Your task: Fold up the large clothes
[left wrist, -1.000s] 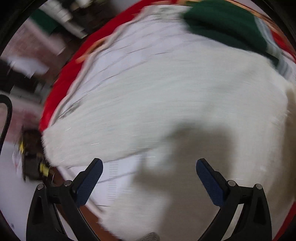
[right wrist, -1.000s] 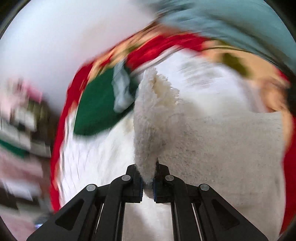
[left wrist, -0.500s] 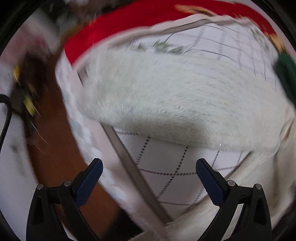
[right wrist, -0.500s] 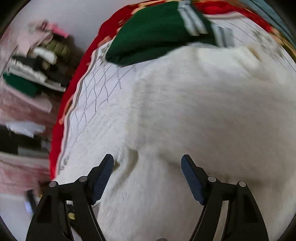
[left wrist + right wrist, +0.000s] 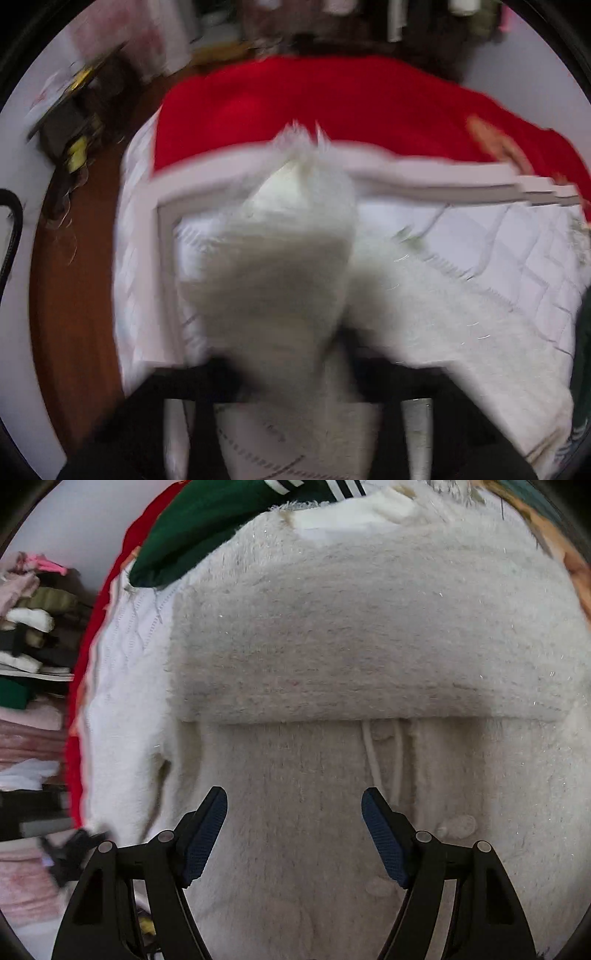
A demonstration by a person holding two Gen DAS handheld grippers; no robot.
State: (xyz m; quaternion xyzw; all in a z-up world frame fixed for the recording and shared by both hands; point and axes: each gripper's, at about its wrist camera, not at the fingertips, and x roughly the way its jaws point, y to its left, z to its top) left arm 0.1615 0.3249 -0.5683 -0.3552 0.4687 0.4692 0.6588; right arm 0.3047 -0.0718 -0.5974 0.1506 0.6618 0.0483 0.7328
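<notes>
A fluffy white garment (image 5: pixel 369 646) lies on the bed, with one part folded across its upper half. In the right wrist view my right gripper (image 5: pixel 293 840) is open and empty just above the lower half of the garment. In the blurred left wrist view my left gripper (image 5: pixel 295 376) is shut on a bunch of the white garment (image 5: pixel 288 258), which rises in a peak in front of the camera. The rest of the garment trails off to the right (image 5: pixel 461 314).
The bed has a white quilted cover (image 5: pixel 517 251) over a red blanket (image 5: pixel 332 107). A dark green garment with white stripes (image 5: pixel 207 528) lies at the far edge. Stacked clothes (image 5: pixel 29 664) fill shelves at the left. Brown floor (image 5: pixel 74 295) lies beside the bed.
My right gripper let go of the white garment and opened. My left gripper, open before, moved to the garment's edge and shut on it, lifting a bunch.
</notes>
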